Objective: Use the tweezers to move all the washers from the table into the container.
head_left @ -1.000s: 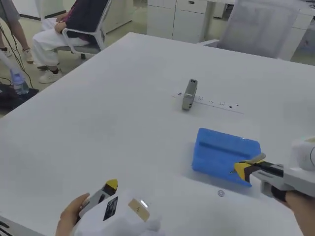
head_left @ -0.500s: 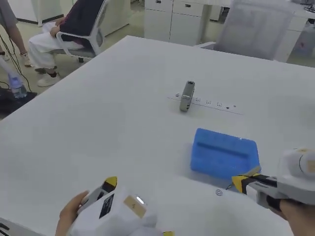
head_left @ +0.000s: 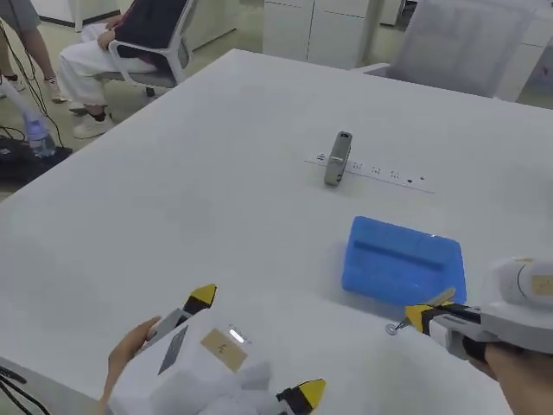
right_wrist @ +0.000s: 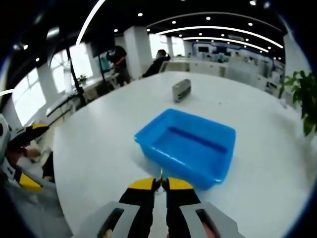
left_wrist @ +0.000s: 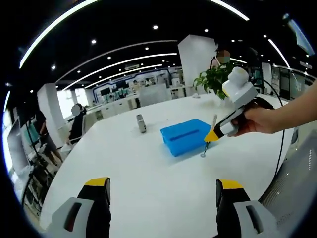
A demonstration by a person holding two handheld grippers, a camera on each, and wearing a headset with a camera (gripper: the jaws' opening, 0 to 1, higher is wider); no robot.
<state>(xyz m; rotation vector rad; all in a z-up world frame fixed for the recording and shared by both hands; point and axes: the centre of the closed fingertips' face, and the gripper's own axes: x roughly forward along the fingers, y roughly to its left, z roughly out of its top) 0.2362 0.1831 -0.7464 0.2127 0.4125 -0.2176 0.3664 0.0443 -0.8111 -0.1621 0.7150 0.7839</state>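
Washer (head_left: 393, 328): one small flat metal ring at the tip of the tweezers (head_left: 442, 299), just beside the container's (head_left: 404, 259) near wall. Whether it is gripped or resting on the table (head_left: 216, 199) cannot be told. Probably light, stiff, thin and slippery, liable to flick away; best nipped across the rim, one tip through the hole. Tweezers: pinched between the pressed-together jaws of the right gripper (head_left: 421, 316). Container: blue open tray, upright, no washer discernible inside. Left gripper (head_left: 256, 345): jaws spread, holding nothing, well apart from the container. Grey device (head_left: 337, 157): beyond the container's far wall.
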